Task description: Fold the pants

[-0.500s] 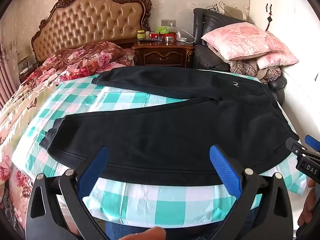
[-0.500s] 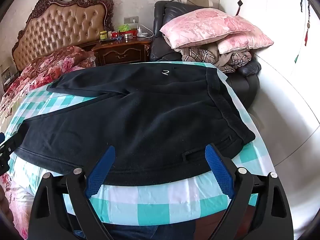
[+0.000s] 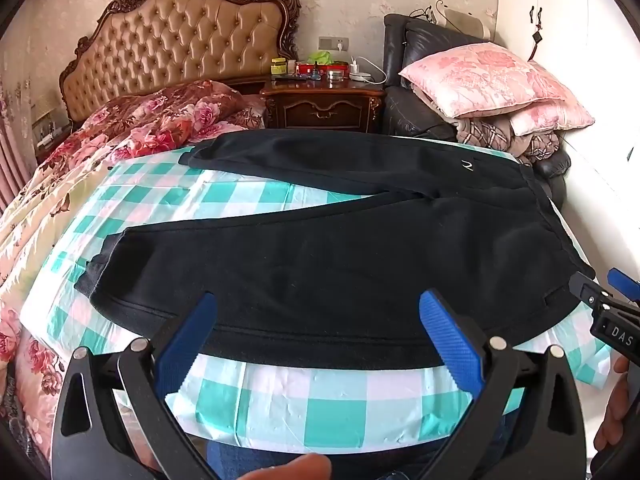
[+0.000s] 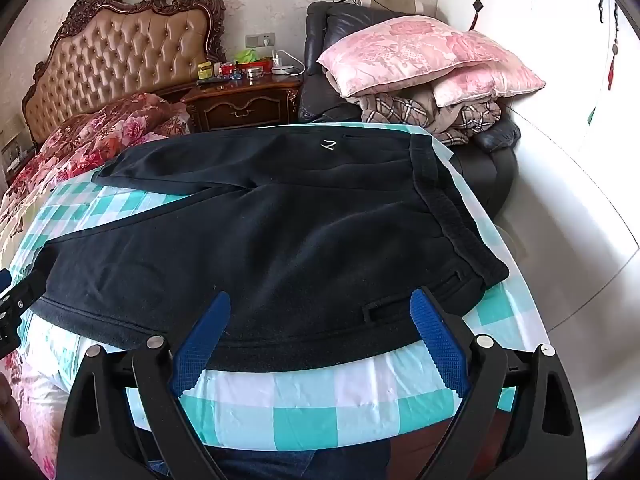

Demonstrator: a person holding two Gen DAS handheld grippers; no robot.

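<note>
Black pants [image 3: 340, 248] lie flat on a teal-and-white checked sheet [image 3: 320, 404], waistband to the right and the two legs spread in a V to the left. My left gripper [image 3: 320, 300] hovers open over the near hem of the closer leg, nothing between its blue pads. In the right wrist view the pants [image 4: 280, 240] fill the middle, and my right gripper [image 4: 320, 296] stands open above their near edge, close to the pocket slit and waistband corner. The right gripper [image 3: 608, 312] also shows at the left wrist view's right edge.
A floral quilt [image 3: 132, 136] covers the bed at the left under a tufted headboard [image 3: 180, 44]. A cluttered nightstand [image 3: 324, 100] and a black armchair piled with pink pillows [image 3: 492, 76] stand behind. White wardrobe doors [image 4: 560, 60] line the right side.
</note>
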